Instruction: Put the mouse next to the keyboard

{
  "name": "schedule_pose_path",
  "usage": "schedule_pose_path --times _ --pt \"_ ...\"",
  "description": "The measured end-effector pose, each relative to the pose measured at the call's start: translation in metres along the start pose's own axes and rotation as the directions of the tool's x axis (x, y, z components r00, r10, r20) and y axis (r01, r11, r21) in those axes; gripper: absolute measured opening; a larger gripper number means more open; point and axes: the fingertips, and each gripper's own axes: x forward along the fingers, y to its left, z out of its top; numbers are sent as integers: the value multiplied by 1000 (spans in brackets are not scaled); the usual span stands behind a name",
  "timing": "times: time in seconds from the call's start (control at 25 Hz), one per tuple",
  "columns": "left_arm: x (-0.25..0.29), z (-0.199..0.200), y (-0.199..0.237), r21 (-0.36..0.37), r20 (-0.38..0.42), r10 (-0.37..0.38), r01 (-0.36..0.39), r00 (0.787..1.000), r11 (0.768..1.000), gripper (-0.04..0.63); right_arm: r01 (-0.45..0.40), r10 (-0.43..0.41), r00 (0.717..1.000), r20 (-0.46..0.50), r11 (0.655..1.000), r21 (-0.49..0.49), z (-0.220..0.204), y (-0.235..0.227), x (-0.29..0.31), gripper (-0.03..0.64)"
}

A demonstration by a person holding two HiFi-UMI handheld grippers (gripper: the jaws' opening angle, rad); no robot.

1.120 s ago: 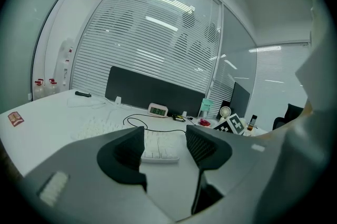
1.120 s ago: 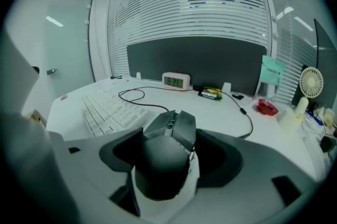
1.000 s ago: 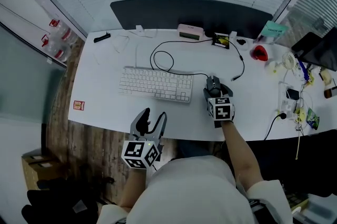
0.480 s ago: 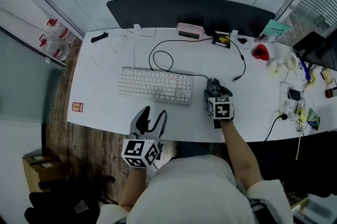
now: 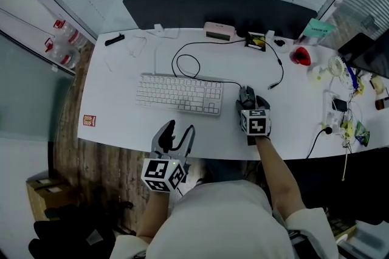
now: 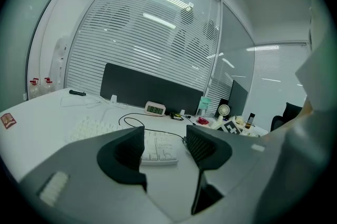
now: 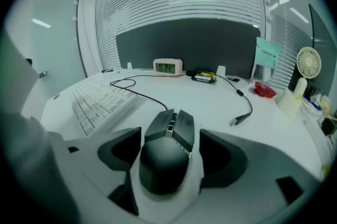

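Note:
The black mouse (image 5: 246,95) (image 7: 174,131) rests on the white desk (image 5: 121,118), just right of the white keyboard (image 5: 179,93) (image 7: 102,99). My right gripper (image 5: 247,104) (image 7: 169,157) straddles the mouse from the near side; its jaws stand open, with a strip of desk showing between the mouse and the right jaw. My left gripper (image 5: 178,130) (image 6: 165,146) hovers open and empty over the desk's front edge, pointing toward the keyboard (image 6: 158,146).
A black cable (image 5: 188,63) loops behind the keyboard and runs to the mouse. A pink clock (image 5: 219,31) (image 7: 167,67) stands by the dark partition (image 5: 219,8). A red object (image 5: 299,57), a small fan (image 5: 336,69) and clutter fill the right end.
Hardly anything differs: the right gripper stays at the mouse beside the keyboard's right end, and the left gripper holds its place. The head view has shifted slightly.

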Motion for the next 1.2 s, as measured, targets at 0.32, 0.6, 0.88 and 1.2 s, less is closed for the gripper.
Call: schedule_pose_path --times 0.32,0.6,0.88,1.2 --pt "-26 -12 -6 10 1 -14 13 1000 1000 253 -4 1 996 87 999 33 1 15 -48 334" --pt "-59 -28 -13 27 0 -26 26 1000 999 235 -34 21 978 206 998 57 4 46 -106 287" --pt "-98 -49 -24 49 -2 -19 19 1000 999 192 -59 39 945 324 997 53 -1 84 -177 147" --pt "-150 -70 -38 60 5 -8 8 1000 998 133 -100 90 913 398 995 5 -18 131 -247 29"
